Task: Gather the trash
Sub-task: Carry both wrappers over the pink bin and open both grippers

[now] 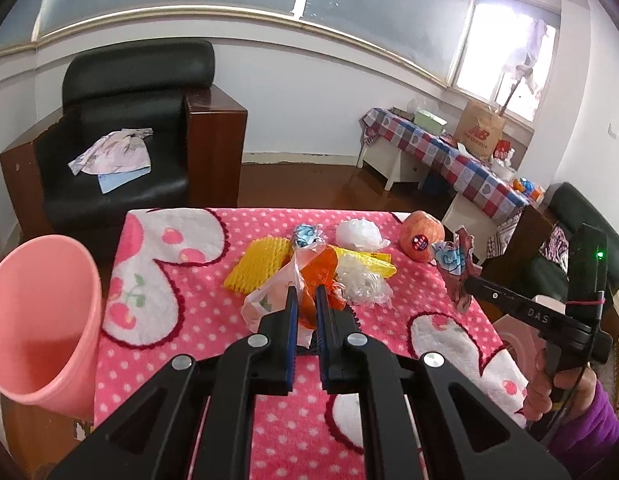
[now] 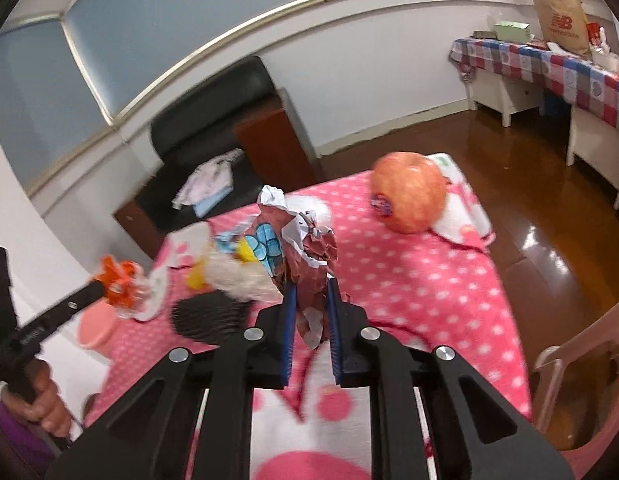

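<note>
My left gripper [image 1: 306, 303] is shut on an orange and white plastic wrapper [image 1: 317, 276], held just above the pink dotted blanket [image 1: 181, 280]. It appears again in the right wrist view, where the left gripper [image 2: 103, 286] holds the orange wrapper [image 2: 121, 278]. My right gripper [image 2: 312, 300] is shut on a crumpled red-brown and blue wrapper [image 2: 305, 248], lifted off the blanket [image 2: 429, 280]. From the left wrist view, the right gripper [image 1: 467, 285] holds that wrapper [image 1: 455, 264] at the table's right side. A pink bin [image 1: 41, 320] stands at the left edge.
On the blanket lie a yellow foam net [image 1: 257, 264], a white plastic ball [image 1: 357, 234], clear plastic [image 1: 363, 282], a blue-white wrapper [image 1: 305, 236] and an apple [image 1: 421, 238]. A black armchair [image 1: 121, 140] stands behind. A pink chair [image 2: 581, 380] is at the right.
</note>
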